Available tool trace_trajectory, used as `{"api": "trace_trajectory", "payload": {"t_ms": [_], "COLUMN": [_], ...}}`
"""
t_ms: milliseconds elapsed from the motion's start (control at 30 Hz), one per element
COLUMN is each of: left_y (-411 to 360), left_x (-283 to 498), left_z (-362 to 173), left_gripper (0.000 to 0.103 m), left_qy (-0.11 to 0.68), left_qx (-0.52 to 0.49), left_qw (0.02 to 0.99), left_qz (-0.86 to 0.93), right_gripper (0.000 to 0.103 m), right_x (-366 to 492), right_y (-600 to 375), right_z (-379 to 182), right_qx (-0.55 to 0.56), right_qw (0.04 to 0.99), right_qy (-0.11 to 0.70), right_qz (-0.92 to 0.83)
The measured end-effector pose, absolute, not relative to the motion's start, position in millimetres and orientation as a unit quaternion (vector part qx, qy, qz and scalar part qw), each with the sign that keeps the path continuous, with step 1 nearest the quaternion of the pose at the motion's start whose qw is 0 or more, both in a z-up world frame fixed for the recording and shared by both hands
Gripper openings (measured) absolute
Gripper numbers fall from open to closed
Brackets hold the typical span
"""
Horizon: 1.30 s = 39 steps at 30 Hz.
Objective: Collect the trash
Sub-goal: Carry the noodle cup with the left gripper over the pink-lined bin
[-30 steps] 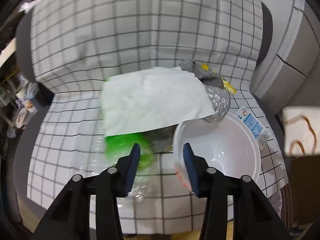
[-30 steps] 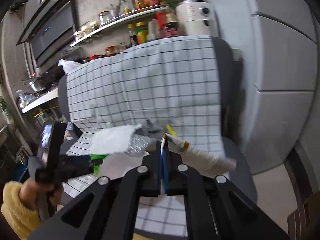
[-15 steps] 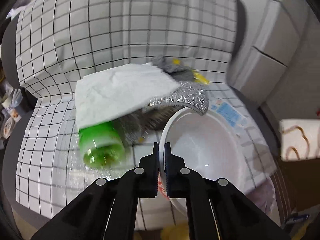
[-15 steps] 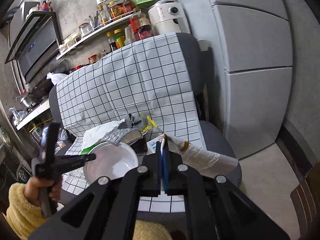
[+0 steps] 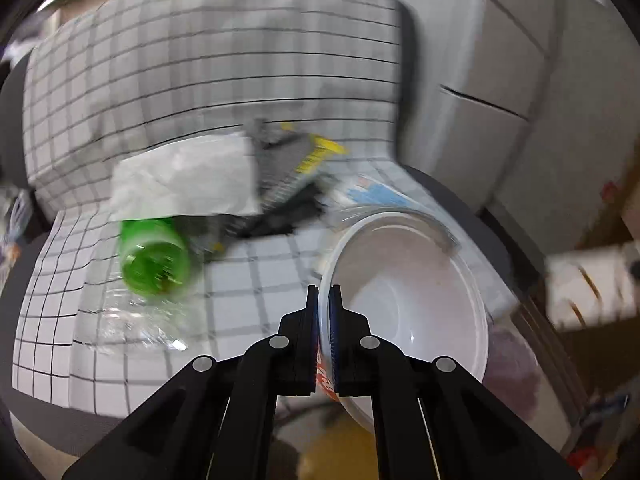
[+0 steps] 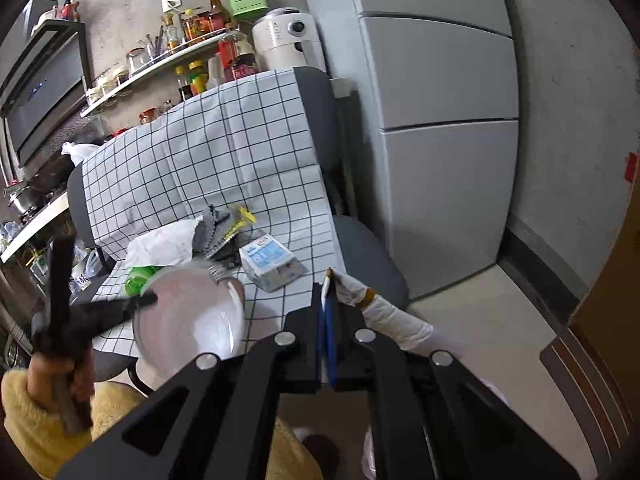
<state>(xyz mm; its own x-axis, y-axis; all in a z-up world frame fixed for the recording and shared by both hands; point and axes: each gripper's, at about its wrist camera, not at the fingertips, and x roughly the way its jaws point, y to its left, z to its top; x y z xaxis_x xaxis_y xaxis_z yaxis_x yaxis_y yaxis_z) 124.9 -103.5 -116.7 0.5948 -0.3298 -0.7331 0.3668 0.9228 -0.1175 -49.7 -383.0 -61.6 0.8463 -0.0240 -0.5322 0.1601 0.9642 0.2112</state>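
My left gripper [image 5: 325, 292] is shut on the rim of a white disposable bowl [image 5: 412, 292] and holds it lifted off the checked seat. The bowl also shows in the right wrist view [image 6: 192, 316]. On the seat lie a green plastic bottle [image 5: 156, 258], a white paper napkin [image 5: 184, 180], a silvery grey wrapper with a yellow strip [image 5: 296, 160], a blue and white carton [image 6: 270, 260] and clear plastic film [image 5: 132, 324]. My right gripper [image 6: 329, 280] is shut on a white bag [image 6: 384, 314] to the right of the seat.
The chair [image 6: 372, 264] is draped in a checked cloth [image 6: 208, 152]. A grey refrigerator [image 6: 436, 120] stands to its right. A kitchen shelf with bottles and jars [image 6: 176, 52] runs behind. A brown wooden piece [image 6: 600, 340] stands at the far right.
My left gripper closed on the bowl's rim and lifted the bowl toward the seat's front right. My right gripper pulled back from the chair, still holding the white bag.
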Motion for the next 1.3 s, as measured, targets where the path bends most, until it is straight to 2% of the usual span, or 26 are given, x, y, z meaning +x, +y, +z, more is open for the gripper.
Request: {"api": "trace_trajectory", "payload": {"t_ms": [200, 533, 767, 1167, 1300], "left_y": [-62, -82, -157, -318, -354], "left_x": [152, 115, 64, 17, 11], "left_z": [-93, -79, -96, -183, -205], "left_gripper": [0.005, 0.005, 0.005, 0.006, 0.014], "left_qy": [0.372, 0.368, 0.378, 0.459, 0.486], "left_qx": [-0.033, 0.003, 0.035, 0.110, 0.140], "left_qw": [0.915, 0.910, 0.873, 0.750, 0.722], "left_qz": [-0.151, -0.192, -0.306, -0.463, -0.473], "right_gripper": [0.002, 0.002, 0.002, 0.002, 0.002], "right_x": [-51, -50, -75, -123, -132], "right_y": [-377, -371, -389, -464, -480], "right_z": [-60, -58, -63, -84, -96], "right_qx": [0.115, 0.108, 0.107, 0.135, 0.149], "right_qw": [0.956, 0.958, 0.955, 0.937, 0.929], "right_qy": [0.266, 0.261, 0.264, 0.271, 0.282], "right_qz": [-0.046, -0.045, -0.080, -0.174, -0.188]}}
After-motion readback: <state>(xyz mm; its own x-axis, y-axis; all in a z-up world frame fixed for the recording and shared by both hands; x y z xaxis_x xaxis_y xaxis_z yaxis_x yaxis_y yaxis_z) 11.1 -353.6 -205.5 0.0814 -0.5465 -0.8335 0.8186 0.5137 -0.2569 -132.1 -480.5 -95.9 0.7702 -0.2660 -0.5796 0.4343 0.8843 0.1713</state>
